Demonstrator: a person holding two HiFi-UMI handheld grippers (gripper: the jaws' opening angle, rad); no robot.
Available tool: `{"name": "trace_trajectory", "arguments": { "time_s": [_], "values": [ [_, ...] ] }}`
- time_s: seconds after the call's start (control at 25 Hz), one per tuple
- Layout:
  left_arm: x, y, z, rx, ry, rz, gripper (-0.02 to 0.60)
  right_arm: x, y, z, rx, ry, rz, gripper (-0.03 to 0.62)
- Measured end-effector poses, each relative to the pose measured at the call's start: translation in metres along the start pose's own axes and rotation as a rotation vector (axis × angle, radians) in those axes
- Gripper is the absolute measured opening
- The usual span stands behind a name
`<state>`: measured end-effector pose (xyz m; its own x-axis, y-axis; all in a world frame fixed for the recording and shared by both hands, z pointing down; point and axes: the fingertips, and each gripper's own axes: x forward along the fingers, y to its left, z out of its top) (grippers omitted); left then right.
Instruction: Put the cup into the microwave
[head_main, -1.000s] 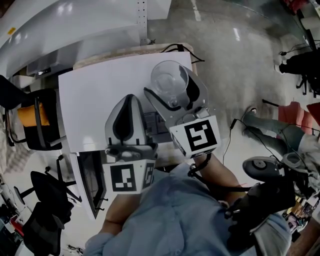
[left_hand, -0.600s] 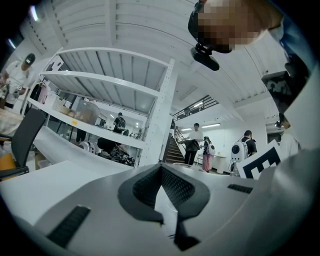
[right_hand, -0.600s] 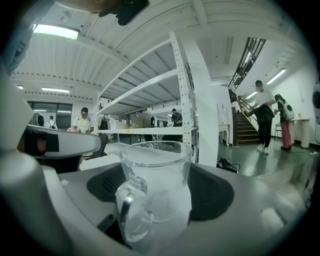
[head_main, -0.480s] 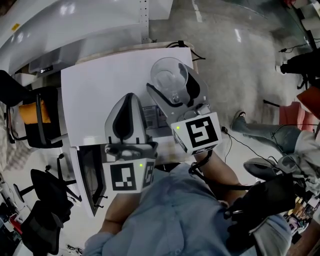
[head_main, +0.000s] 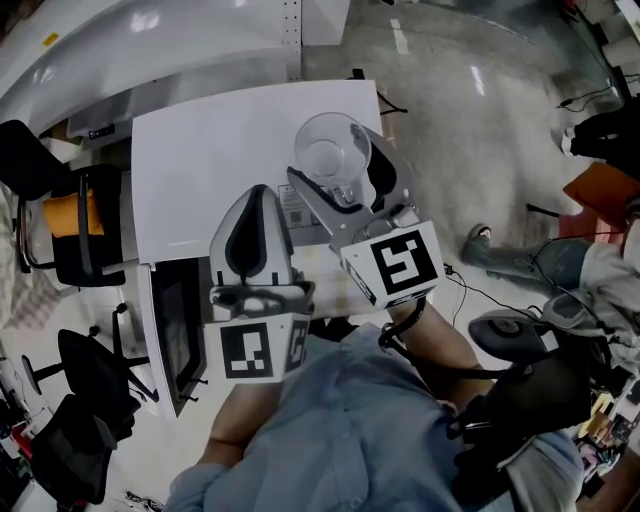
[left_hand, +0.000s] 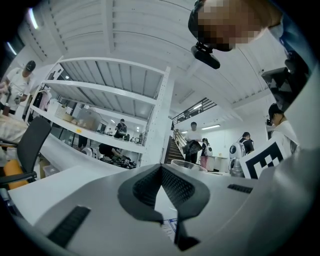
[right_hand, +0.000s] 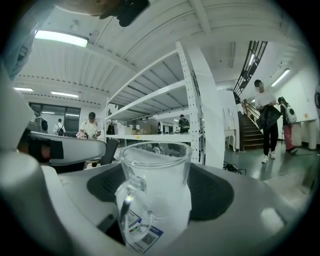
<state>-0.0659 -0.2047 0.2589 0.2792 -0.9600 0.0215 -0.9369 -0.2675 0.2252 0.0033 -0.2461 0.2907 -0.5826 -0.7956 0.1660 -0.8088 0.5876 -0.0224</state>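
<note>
**White microwave top, one label on it**

The carrying surface is the flat white top of the microwave (head_main: 210, 160), a broad bare rectangle seen steeply from above. Its door (head_main: 180, 330) stands open at the near left corner, with the dark window facing sideways. The only thing lying directly on the white top is a small printed label (head_main: 296, 206) near the near right edge; the right gripper view shows a code square on it. Around the microwave is a glossy grey floor (head_main: 470, 130). An office chair (head_main: 70, 225) with an orange cushion stands on it to the left, and a thin black cable (head_main: 468, 288) trails across it on the right.
</note>
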Motion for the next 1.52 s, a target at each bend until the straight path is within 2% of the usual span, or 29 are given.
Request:
{"name": "trace_trajectory", "arguments": {
  "time_s": [0.28, 0.6, 0.88, 1.52],
  "values": [
    [-0.05, -0.021, 0.004, 0.011, -0.03, 0.029, 0.006, -0.038, 0.024, 0.002, -0.001, -0.017, 0.035, 0.365],
    [-0.083, -0.023, 0.005, 0.018, -0.041, 0.049, 0.006, -0.046, 0.038, -0.014, 0.007, 0.004, 0.044, 0.365],
    [-0.079, -0.019, 0.006, 0.03, -0.042, 0.036, 0.006, -0.039, 0.031, -0.026, 0.0, 0.017, 0.038, 0.366],
    [-0.046, -0.005, 0.001, 0.017, -0.008, 0.018, 0.006, -0.019, 0.025, -0.037, -0.027, 0.081, 0.182, 0.368]
  ]
}}
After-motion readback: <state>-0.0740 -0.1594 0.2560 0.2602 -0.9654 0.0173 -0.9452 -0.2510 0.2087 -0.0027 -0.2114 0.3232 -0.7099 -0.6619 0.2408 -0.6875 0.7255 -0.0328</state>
